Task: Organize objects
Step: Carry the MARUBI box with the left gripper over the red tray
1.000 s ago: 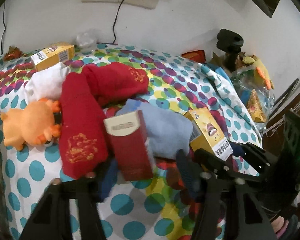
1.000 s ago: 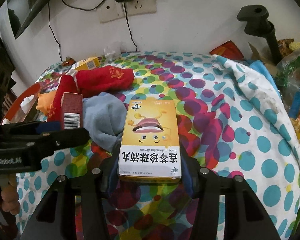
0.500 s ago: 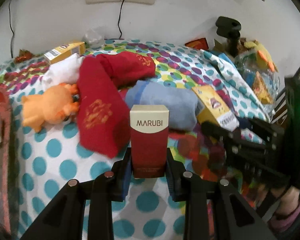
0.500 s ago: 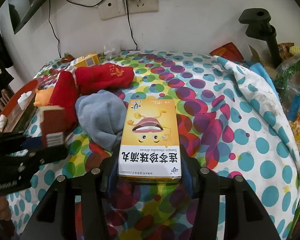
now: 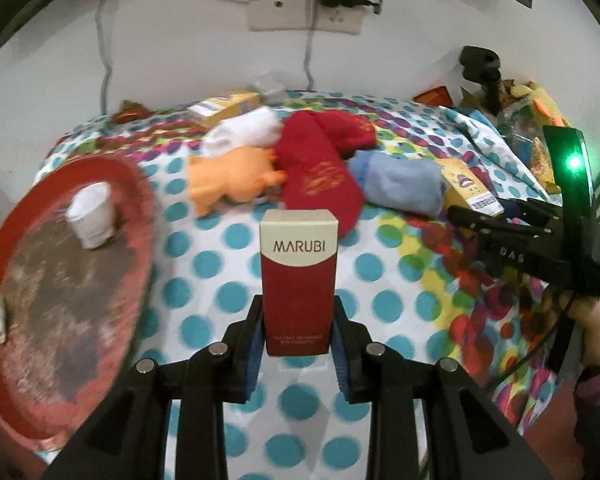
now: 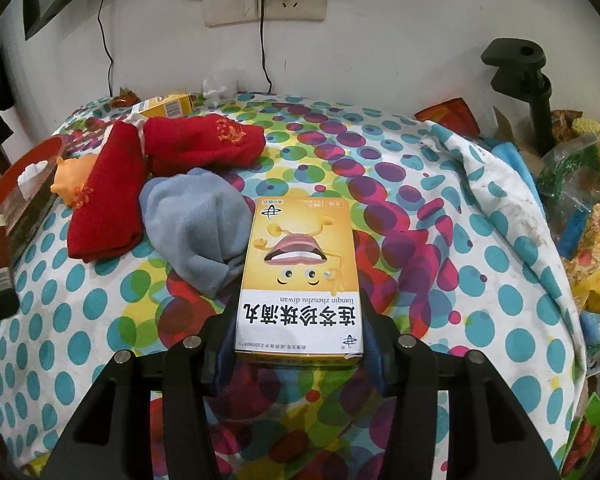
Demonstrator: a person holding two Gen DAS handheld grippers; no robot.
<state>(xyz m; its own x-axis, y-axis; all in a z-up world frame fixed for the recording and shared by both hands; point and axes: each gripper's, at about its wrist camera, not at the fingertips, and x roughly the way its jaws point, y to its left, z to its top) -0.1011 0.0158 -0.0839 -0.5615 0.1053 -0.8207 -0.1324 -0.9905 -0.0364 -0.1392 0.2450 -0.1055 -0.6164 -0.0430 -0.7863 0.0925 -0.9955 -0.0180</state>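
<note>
A cluttered table under a polka-dot cloth [image 5: 204, 264], seen from two handheld grippers.

At far left, a round red tray [image 5: 60, 280] overhangs the cloth's edge; a small white rolled item [image 5: 91, 216] sits on it, which suggests the tray is one collecting place, though that is a guess. Just right of the tray, the left gripper [image 5: 298, 336] is clamped on a tall red carton labelled MARUBI [image 5: 298, 280], its blue-padded jaws pressing the carton's lower sides so that it stands upright with the label facing the camera — held above the cloth, apparently in transit.

Behind it, in the middle of the table, lies the unsorted heap: an orange plush toy [image 5: 228, 180], a white cloth bundle [image 5: 244, 132], two red socks [image 6: 108, 196] crossing each other, and a blue-grey sock [image 6: 196, 232] crumpled against them. A small yellow carton [image 6: 166, 106] rests near the wall.

Further right, the right gripper [image 6: 298, 344] grips a flat yellow medicine box [image 6: 300, 280] by its long edges, printed face up, its far end near the blue-grey sock — whether it touches the cloth cannot be told. Both hands hold cartons, so boxes are likely being separated from soft things.

At far right, a black clamp stand [image 6: 536, 92] and bagged toys [image 6: 580, 184] crowd the table's edge.
</note>
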